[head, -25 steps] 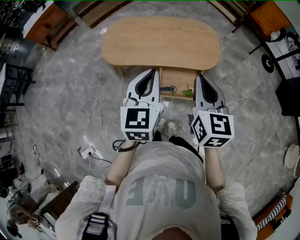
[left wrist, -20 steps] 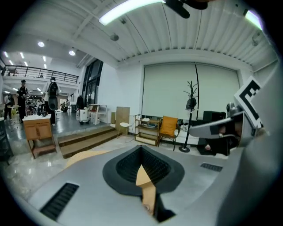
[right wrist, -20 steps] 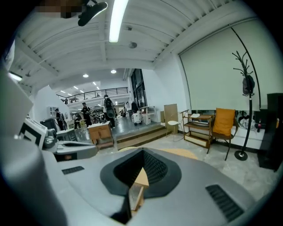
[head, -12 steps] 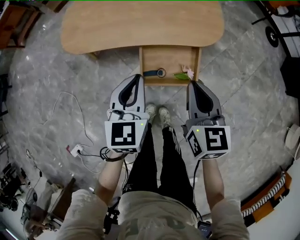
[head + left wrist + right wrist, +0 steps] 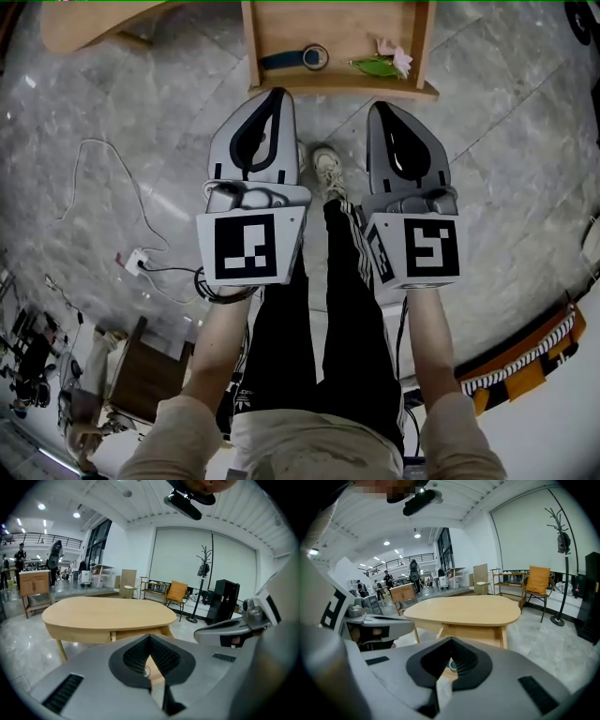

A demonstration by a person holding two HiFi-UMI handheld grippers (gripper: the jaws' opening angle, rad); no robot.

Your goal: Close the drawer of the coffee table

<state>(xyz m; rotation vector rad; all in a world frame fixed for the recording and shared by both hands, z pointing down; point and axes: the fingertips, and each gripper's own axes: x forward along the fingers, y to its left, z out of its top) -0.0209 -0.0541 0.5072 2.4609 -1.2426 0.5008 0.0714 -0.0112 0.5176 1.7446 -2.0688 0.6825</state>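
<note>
The light wood coffee table (image 5: 84,23) shows at the top edge of the head view, with its drawer (image 5: 342,89) pulled open toward me. A dark strap with a ring (image 5: 292,58) and a pink flower with green leaves (image 5: 384,64) lie inside it. My left gripper (image 5: 278,92) and right gripper (image 5: 380,106) are side by side just short of the drawer's front edge, both shut and empty, touching nothing. In the left gripper view the table (image 5: 108,613) stands beyond the shut left gripper (image 5: 150,637). The right gripper view shows the table (image 5: 464,609) beyond the shut right gripper (image 5: 451,640).
A white power strip with cables (image 5: 136,261) lies on the grey marble floor at left. The person's shoe (image 5: 328,169) is between the grippers. A brown stool (image 5: 150,375) stands at lower left, a striped barrier (image 5: 525,361) at right. An orange chair (image 5: 177,592) and coat rack (image 5: 204,569) stand behind the table.
Both grippers have sunk together toward the floor. In the head view the table and drawer have slid up to the top edge and look larger. Both grippers stayed shut.
</note>
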